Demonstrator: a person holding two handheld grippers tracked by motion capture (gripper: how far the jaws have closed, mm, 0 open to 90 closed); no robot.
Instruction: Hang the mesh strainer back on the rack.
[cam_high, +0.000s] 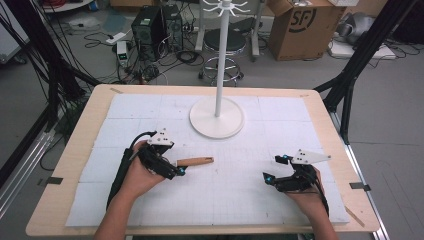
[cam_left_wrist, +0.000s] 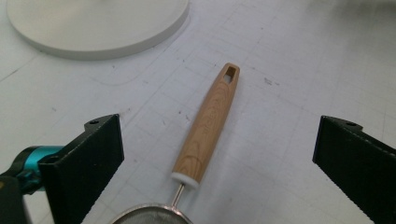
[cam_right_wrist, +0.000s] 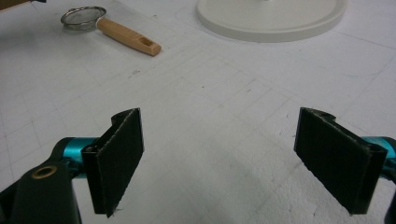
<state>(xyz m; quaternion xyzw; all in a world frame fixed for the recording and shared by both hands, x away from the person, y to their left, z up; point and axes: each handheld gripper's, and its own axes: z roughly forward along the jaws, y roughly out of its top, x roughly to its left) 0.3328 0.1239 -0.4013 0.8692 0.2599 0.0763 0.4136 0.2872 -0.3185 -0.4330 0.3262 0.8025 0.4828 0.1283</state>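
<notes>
A small strainer (cam_left_wrist: 205, 128) with a wooden handle lies flat on the white mat (cam_high: 150, 112) covering the bench (cam_high: 80, 145), left of centre and just near of the round base of a white stand (cam_high: 216, 118). The left gripper (cam_high: 176, 167), held in a person's left hand (cam_high: 136, 176), hangs directly over the strainer's mesh bowl. In the left gripper view its two black fingers (cam_left_wrist: 88, 158) stand wide apart on either side of the handle, touching neither it nor the bowl's rim at the bottom edge. The handle points away from the gripper, its slotted end toward the right of the bench. The right gripper (cam_high: 274, 168), in the person's right hand (cam_high: 306, 192), sits low over bare mat at the near right, well apart from the strainer, its fingers (cam_right_wrist: 116, 156) likewise spread wide with nothing between them.
</notes>
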